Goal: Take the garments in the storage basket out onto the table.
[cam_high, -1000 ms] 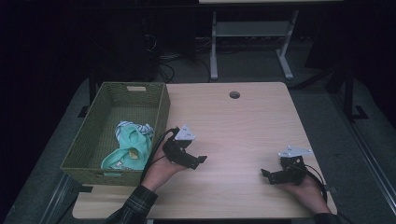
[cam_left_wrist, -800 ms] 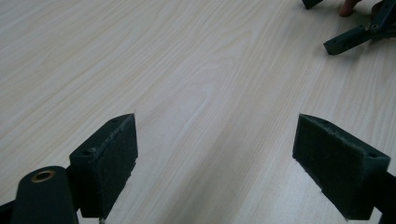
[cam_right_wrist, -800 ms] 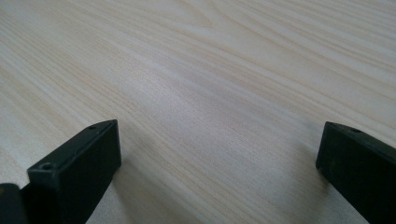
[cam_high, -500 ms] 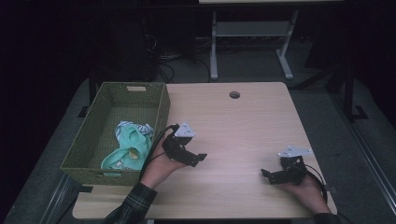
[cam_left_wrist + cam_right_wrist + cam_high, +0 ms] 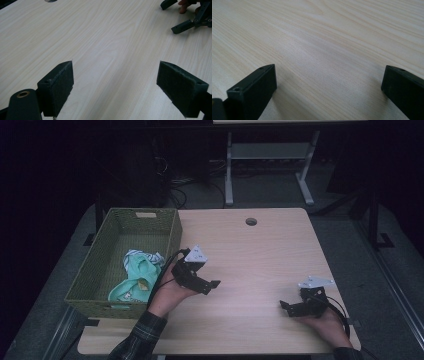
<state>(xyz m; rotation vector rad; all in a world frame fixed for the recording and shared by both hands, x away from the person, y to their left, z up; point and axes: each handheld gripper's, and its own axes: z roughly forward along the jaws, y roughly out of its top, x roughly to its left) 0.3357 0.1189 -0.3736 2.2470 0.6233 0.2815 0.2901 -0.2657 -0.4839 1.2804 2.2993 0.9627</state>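
My left gripper (image 5: 212, 285) hovers just above the wooden table (image 5: 260, 255), a little right of the green woven basket (image 5: 100, 270). Its jaws stand wide open with bare wood between them (image 5: 115, 82). My right gripper (image 5: 285, 306) rests near the table's front right, jaws also wide open over bare wood (image 5: 329, 85). In the left gripper view, the right gripper (image 5: 190, 21) and a fingertip show at the upper right. Crumpled mint-green and white cloth (image 5: 137, 275) lies inside the basket.
A round cable hole (image 5: 251, 221) sits at the table's far edge. Beyond the table stands a white metal frame (image 5: 265, 165) on a dark floor with cables. The basket hangs off the table's left side.
My left gripper has shifted slightly toward the table's middle and forward, away from the basket. The right gripper has stayed still.
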